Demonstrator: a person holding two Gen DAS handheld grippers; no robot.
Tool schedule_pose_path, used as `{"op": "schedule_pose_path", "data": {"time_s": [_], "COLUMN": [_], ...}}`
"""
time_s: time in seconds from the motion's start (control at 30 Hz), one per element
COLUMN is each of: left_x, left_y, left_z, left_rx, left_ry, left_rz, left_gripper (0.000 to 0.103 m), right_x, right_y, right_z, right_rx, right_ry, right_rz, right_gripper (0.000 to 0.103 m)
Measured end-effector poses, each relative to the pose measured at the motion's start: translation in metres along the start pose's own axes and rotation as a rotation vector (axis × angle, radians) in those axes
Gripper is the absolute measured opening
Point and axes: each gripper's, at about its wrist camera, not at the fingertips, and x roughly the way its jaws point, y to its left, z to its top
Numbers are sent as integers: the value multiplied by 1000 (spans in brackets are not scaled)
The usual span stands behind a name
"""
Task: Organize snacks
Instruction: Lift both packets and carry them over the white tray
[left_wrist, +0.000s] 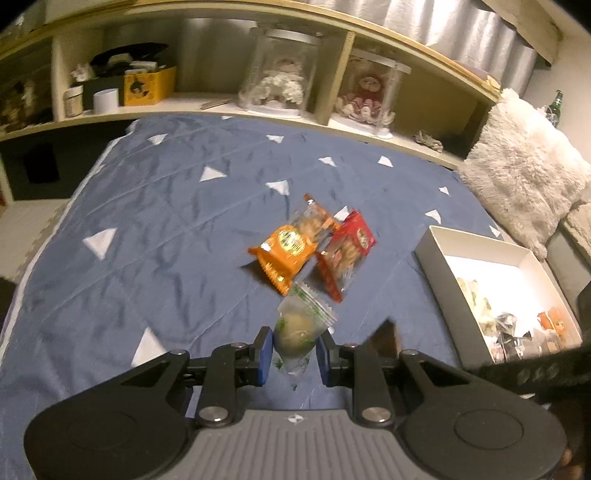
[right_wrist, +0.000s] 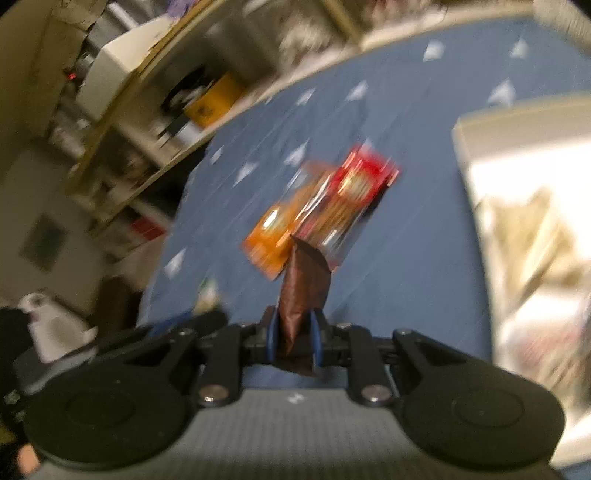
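The left gripper (left_wrist: 294, 356) pinches a clear round-cake packet (left_wrist: 301, 328); the right gripper (right_wrist: 293, 338) pinches a brown packet (right_wrist: 303, 284), above the bed (left_wrist: 147, 221). Slippery wrappers may slide out before the white box (left_wrist: 436, 245), near right.

I count two orange snack packets (left_wrist: 284, 251), one red snack packet (left_wrist: 345, 254), one clear green-printed pastry packet (left_wrist: 301, 328), one brown wrapper (right_wrist: 303, 291), and one white box (left_wrist: 480, 251) near the blue bedspread's (left_wrist: 147, 221) right edge.
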Motion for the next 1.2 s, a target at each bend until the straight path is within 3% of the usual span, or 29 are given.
{"op": "schedule_pose_path", "data": {"time_s": [0.07,0.13,0.3,0.4,0.57,0.63,0.83,0.93,1.2], "left_x": [-3,-2,2,4,6,6,8,7,-15], "left_y": [1,1,-5,-8,-9,-8,-6,-6,-22], "left_z": [-6,-12,-18,-18,-18,-18,-18,-16,1], "left_rx": [-10,-18,-13,-16,-24,-29,-45,-56,-47], "left_ry": [14,29,46,41,45,48,54,42,-51], "left_rz": [12,16,8,-3,-7,-5,-2,-1,-36], "left_gripper": [28,27,28,28,28,28,28,28,28], "right_x": [7,14,16,12,13,20,42,49,10], "right_y": [-4,-7,-11,-6,-3,5,14,23,32], "right_z": [-11,-18,-23,-25,-29,-29,-37,-39,-26], "right_rx": [66,67,-21,-116,-138,-150,-216,-263,-291], "right_ry": [99,148,147,139,131,129,162,156,67], "right_rz": [70,58,-126,-224,-223,-229,-310,-337,-278], "right_gripper": [22,22,23,28,58,65,65,48,47]}}
